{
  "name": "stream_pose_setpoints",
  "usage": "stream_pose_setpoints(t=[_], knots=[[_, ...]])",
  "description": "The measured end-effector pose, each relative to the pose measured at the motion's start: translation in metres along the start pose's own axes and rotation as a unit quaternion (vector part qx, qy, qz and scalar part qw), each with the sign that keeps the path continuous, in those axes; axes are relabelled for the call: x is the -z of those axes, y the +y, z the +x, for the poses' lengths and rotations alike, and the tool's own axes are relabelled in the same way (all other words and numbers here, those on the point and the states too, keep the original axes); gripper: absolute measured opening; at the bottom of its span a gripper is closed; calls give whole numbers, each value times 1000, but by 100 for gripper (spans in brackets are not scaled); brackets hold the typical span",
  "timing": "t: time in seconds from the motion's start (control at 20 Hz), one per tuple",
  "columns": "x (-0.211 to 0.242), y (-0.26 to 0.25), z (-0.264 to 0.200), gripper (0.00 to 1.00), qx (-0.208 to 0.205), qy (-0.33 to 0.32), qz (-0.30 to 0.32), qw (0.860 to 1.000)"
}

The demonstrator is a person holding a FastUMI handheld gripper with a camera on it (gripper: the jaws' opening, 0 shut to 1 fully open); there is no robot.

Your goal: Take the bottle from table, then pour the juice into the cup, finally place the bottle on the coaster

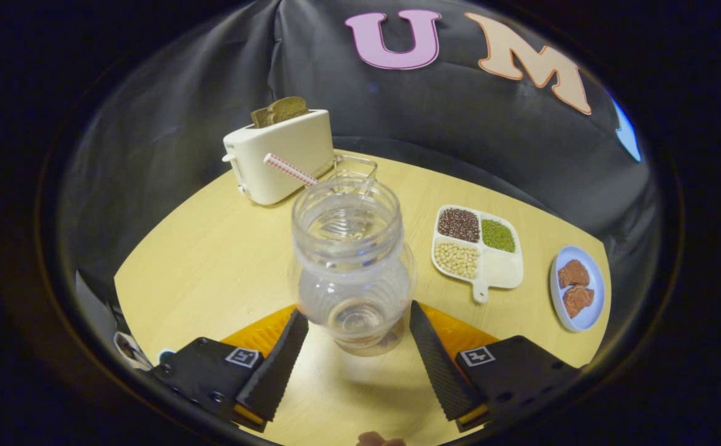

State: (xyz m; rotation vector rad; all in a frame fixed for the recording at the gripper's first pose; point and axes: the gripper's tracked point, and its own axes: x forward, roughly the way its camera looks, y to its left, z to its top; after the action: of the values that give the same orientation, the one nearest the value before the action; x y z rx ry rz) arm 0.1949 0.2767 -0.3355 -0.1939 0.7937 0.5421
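A clear, uncapped plastic bottle (353,266) is seen standing upright on the light wooden table (212,260), positioned between the two fingers of the gripper (357,322). The fingers are spread, one at either side of the bottle's lower body; a narrow gap appears to remain at each side, so the bottle is not gripped, although contact at the very tips cannot be ruled out. The bottle's base is seen resting on an orange coaster (453,331), the edges of which show beyond both fingers. A small amount of liquid can be made out at the bottom of the bottle. Directly behind the bottle, a clear glass cup (355,168) is located, with a red-and-white patterned straw (289,169) leaning out of it toward a white toaster (279,155). The toaster is placed near the far edge of the table, with slices of bread (280,110) protruding from its slot. Beyond the right finger, a white divided tray (503,269) is placed, holding dark red beans, green beans and pale beans in three separate compartments, the fourth being bare. Farther to the right, near the table edge, a small pale blue plate (586,313) carrying two brown pieces of food is situated.
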Motion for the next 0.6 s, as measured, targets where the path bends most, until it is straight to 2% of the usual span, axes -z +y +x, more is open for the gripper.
stream_pose_setpoints(t=[0.6], knots=[[52,-2,-45,100,-1,8,8,1000]])
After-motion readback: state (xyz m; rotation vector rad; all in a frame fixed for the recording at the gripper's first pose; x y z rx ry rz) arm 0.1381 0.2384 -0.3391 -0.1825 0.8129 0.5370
